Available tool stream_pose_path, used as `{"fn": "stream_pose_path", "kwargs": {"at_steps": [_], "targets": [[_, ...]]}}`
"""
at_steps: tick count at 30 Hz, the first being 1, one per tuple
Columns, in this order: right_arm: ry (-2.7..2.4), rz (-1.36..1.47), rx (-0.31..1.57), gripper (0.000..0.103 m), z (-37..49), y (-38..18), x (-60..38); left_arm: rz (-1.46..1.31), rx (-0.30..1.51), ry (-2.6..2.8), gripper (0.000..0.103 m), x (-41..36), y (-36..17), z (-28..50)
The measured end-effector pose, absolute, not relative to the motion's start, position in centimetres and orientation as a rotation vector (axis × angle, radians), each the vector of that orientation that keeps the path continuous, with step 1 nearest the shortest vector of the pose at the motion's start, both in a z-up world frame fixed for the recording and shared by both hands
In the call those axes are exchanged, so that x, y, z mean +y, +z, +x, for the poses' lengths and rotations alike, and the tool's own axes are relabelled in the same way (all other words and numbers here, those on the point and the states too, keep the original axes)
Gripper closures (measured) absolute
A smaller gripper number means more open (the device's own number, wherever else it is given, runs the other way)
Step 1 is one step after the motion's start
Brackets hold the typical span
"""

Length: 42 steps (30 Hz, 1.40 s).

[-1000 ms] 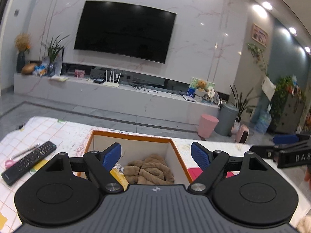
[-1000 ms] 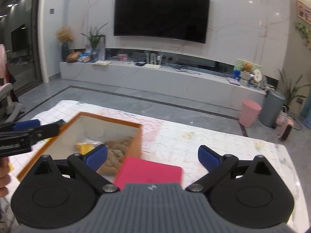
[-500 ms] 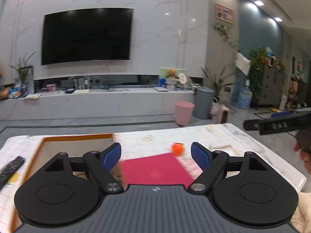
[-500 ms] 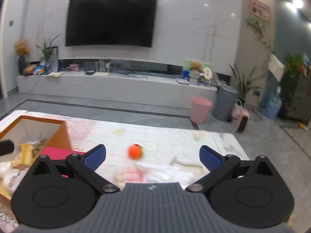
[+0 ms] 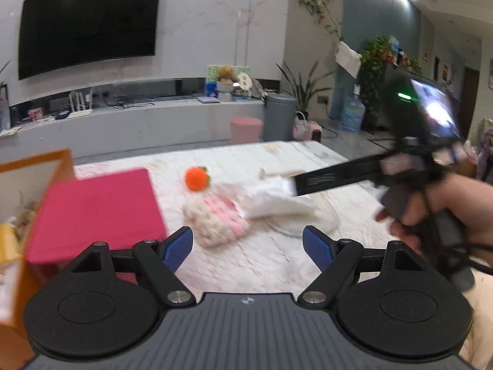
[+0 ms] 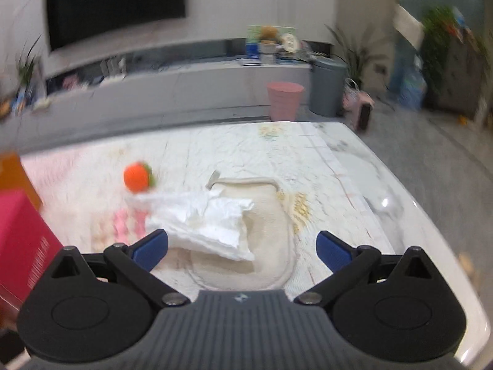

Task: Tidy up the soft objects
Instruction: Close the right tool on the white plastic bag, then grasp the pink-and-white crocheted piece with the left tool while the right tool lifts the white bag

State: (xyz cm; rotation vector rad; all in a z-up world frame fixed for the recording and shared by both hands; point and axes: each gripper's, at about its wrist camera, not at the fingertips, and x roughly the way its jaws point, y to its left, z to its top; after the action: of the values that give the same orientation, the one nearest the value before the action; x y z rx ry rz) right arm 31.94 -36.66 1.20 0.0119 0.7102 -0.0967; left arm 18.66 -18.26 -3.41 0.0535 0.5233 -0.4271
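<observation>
A small pile of soft things lies on the white table: a crumpled white cloth (image 6: 209, 222) on a cream fabric piece (image 6: 268, 246), a pink-and-cream knitted item (image 5: 215, 220) and an orange knitted ball (image 5: 196, 178). My right gripper (image 6: 242, 249) is open just above the white cloth, which lies between and ahead of its blue fingertips. In the left wrist view the right gripper's black fingers (image 5: 336, 178) reach the cloth from the right. My left gripper (image 5: 248, 248) is open and holds nothing, hovering just short of the knitted item.
An orange-walled open box (image 5: 30, 166) stands at the left with a pink flat box (image 5: 95, 212) against it. A hand (image 5: 446, 203) holds the right gripper's handle. The table's right edge (image 6: 416, 209) drops to a grey floor with a pink bin (image 6: 285, 100).
Both views have swung right, from the orange box to the pile of soft things. The right gripper has come down close over the white cloth. Both grippers stay open.
</observation>
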Motion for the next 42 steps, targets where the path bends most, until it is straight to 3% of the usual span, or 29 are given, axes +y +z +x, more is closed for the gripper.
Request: {"fn": "stream_pose_path", "kwargs": {"at_steps": [10, 24, 26, 28, 32, 33, 34, 36, 42], "targets": [[0.151, -0.562, 0.626, 0.003, 35.6, -2.9, -31.1, 0.041, 0.552, -0.513, 0.008, -18.5, -6.2, 17.8], [0.383, -0.654, 0.645, 0.004, 40.5, -5.1, -32.4, -0.006, 0.565, -0.521, 0.008, -17.4, -6.6, 18.5], [0.409, -0.604, 0.657, 0.01, 40.8, -4.8, -33.3, -0.031, 0.588, -0.515, 0.008, -17.3, -6.9, 19.0], [0.419, -0.522, 0.694, 0.027, 41.3, -4.9, -34.5, -0.05, 0.605, -0.513, 0.008, -17.3, -7.0, 19.4], [0.454, -0.425, 0.752, 0.043, 41.8, -5.7, -35.9, -0.049, 0.595, -0.545, 0.008, -17.2, -7.1, 19.2], [0.45, -0.41, 0.762, 0.054, 42.0, -5.7, -36.0, -0.043, 0.587, -0.547, 0.008, -17.3, -7.0, 19.0], [0.432, -0.381, 0.772, 0.057, 42.2, -5.6, -36.3, -0.038, 0.577, -0.548, 0.008, -17.3, -6.9, 18.9], [0.413, -0.295, 0.795, 0.082, 42.6, -5.0, -36.8, -0.037, 0.567, -0.551, 0.008, -17.4, -6.9, 18.9], [0.318, -0.207, 0.85, 0.085, 41.8, -2.7, -36.1, -0.07, 0.553, -0.564, 0.008, -17.0, -6.6, 18.8]]}}
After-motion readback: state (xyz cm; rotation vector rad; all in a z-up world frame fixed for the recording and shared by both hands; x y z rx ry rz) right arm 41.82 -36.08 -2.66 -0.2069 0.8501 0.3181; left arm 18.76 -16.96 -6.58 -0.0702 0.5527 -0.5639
